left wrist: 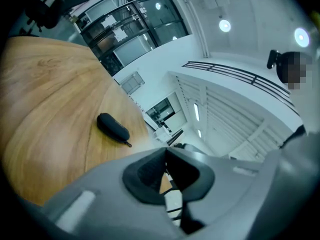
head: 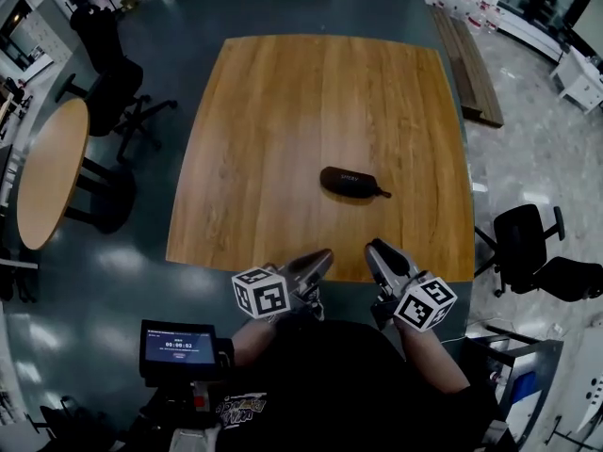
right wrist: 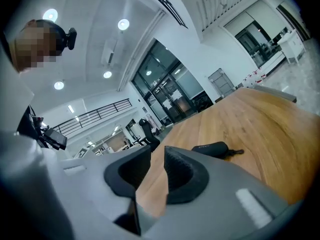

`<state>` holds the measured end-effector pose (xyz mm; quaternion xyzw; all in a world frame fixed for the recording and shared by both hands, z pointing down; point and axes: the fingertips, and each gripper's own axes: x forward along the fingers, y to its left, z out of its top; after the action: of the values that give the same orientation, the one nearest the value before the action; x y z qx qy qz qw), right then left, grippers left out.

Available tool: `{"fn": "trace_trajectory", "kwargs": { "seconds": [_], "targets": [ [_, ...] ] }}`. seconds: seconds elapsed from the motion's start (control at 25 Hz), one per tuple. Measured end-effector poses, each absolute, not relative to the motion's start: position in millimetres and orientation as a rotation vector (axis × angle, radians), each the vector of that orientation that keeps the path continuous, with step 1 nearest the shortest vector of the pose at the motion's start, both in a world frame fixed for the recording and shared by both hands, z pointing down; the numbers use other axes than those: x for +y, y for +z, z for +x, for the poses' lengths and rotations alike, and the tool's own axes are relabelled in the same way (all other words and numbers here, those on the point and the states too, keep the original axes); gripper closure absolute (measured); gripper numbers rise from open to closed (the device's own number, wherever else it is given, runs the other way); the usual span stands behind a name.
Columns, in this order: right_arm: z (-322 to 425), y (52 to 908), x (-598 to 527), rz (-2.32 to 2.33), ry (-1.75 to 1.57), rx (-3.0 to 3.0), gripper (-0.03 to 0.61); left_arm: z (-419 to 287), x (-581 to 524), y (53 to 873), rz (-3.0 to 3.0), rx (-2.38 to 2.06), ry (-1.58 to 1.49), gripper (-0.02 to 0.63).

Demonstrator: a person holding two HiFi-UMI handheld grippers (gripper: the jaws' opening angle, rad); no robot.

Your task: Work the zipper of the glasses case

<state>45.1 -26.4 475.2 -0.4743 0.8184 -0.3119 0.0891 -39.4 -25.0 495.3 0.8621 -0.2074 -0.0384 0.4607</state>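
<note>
Left tool [head: 325, 254], shut and empty, and right tool [head: 374, 248], slightly parted and empty, hover over the near edge of the wooden desk [head: 283, 111] on grey floor [head: 188, 8], a closed black oval glasses case [head: 350, 183] lying mid-desk.

Glasses case [head: 351, 183] on table [head: 264, 111], right of ctr.

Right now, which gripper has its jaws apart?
The right gripper: the table shows through the gap between its pads. The left gripper is shut, holding nothing.
</note>
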Motion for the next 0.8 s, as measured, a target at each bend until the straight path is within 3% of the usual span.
{"fn": "trace_trajectory", "kwargs": {
  "seconds": [0.4,0.6,0.8],
  "targets": [
    [49,558,-122,-1.636,-0.863,2.787,0.443,-65,-79,510,2.078,-0.506,-0.115,0.611],
    [65,624,-167,-1.609,-0.453,3.479,0.31,-65,-88,513,2.056,-0.563,-0.115,0.611],
    [50,657,-192,-1.12,-0.24,3.974,0.208,-71,-90,509,2.039,-0.633,-0.132,0.611]
  ]
}}
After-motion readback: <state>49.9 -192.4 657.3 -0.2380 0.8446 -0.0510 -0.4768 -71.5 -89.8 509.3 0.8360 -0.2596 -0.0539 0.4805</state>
